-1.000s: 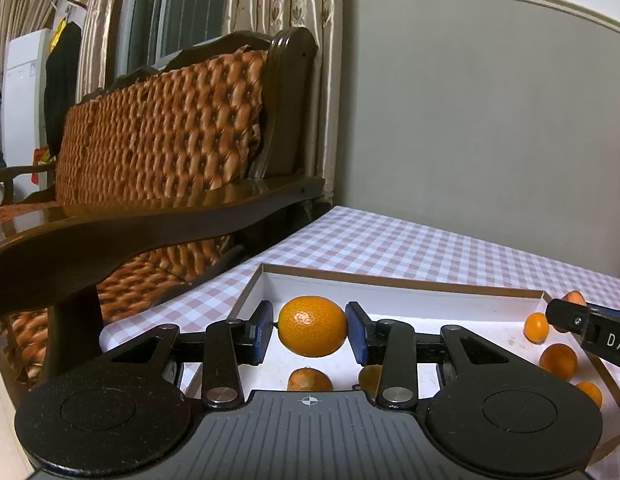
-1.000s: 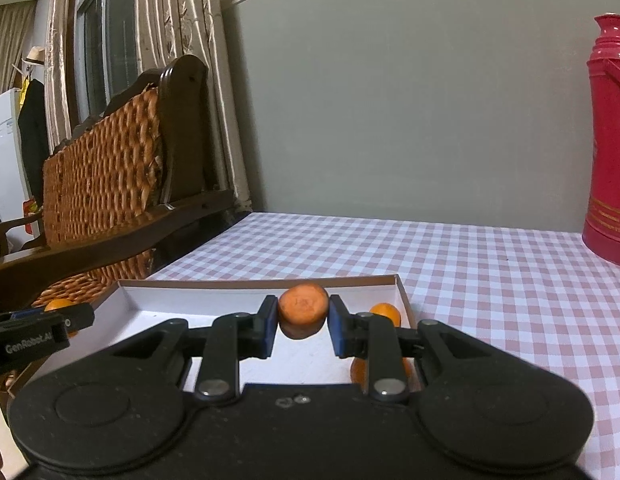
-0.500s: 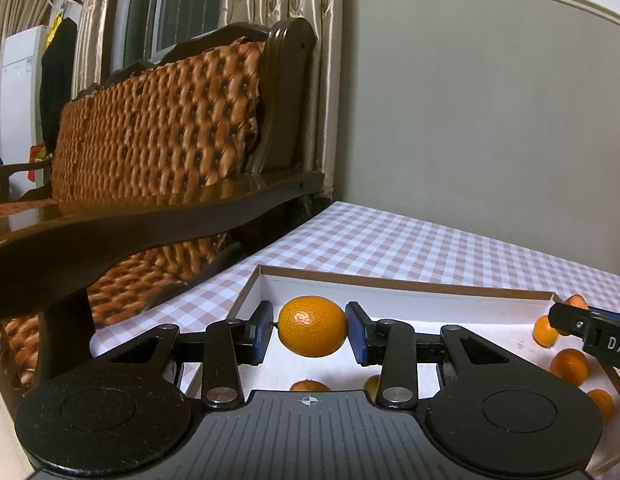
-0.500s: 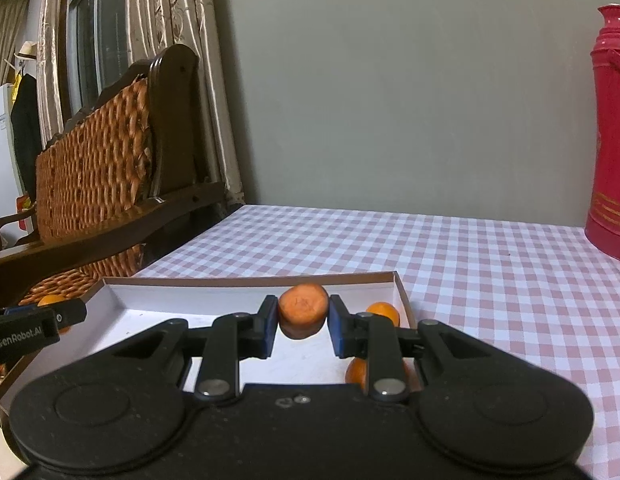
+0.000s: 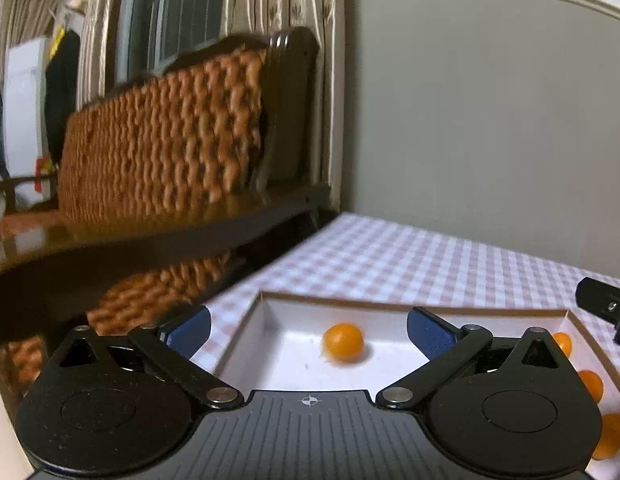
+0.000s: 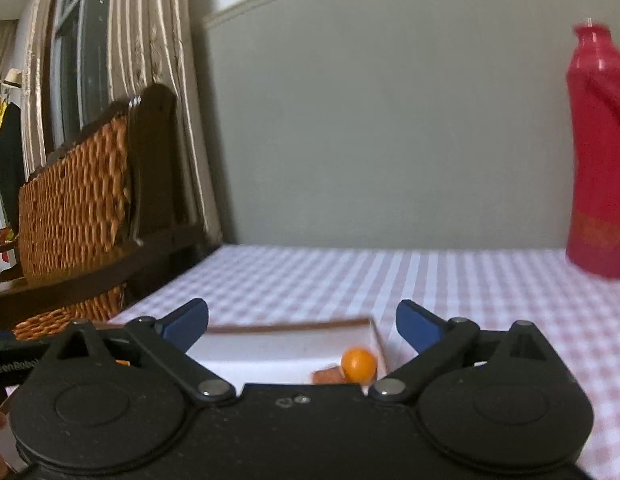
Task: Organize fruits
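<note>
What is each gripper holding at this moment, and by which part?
Nothing. The left gripper and right gripper have just opened; an orange lies in the box.

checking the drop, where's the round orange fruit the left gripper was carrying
In the left wrist view the round orange fruit lies on the white floor of the shallow brown-rimmed box, near its far left corner, free between the left gripper's just-opened jaws.

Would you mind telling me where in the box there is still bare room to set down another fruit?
The white box floor is bare around the lone orange fruit near its far left corner. The right end is crowded: several fruits line the right wall. Beyond the box, the checked tablecloth lies bare up to the red flask.
</note>
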Demonstrator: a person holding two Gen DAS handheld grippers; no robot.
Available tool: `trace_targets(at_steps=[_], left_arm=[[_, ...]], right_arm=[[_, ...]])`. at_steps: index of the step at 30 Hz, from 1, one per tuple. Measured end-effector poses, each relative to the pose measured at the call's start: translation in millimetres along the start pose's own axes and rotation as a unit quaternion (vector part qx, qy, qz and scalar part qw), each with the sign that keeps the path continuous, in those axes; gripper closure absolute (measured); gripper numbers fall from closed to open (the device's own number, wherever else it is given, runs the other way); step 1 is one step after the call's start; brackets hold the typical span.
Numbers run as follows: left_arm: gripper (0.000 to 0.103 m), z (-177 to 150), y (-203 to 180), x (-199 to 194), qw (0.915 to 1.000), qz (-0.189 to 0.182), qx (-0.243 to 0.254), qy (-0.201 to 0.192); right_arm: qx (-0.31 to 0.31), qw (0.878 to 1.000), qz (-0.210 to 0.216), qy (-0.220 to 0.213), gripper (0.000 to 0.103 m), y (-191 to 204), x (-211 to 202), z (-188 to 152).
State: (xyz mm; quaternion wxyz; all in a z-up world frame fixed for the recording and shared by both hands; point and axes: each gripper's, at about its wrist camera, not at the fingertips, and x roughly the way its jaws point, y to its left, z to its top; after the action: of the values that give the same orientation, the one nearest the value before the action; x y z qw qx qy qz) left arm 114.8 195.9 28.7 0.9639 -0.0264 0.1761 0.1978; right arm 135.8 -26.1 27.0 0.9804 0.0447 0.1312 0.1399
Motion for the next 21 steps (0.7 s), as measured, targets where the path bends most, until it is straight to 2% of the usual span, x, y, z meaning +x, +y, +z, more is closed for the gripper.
trace_targets(at_steps=[5, 21], left_arm=[[0.000, 2.5, 2.9, -2.0, 0.9999, 0.005, 0.004, -0.010], [0.000, -0.6, -0.7, -13.6, 1.0000, 0.006, 0.005, -0.005]], right_arm=[[0.004, 1.000, 0.000, -0.016, 0.006, -5.6, -6.3, 3.6], [0.006, 1.000, 0.010, 0.020, 0.006, -10.7, -11.5, -0.2]])
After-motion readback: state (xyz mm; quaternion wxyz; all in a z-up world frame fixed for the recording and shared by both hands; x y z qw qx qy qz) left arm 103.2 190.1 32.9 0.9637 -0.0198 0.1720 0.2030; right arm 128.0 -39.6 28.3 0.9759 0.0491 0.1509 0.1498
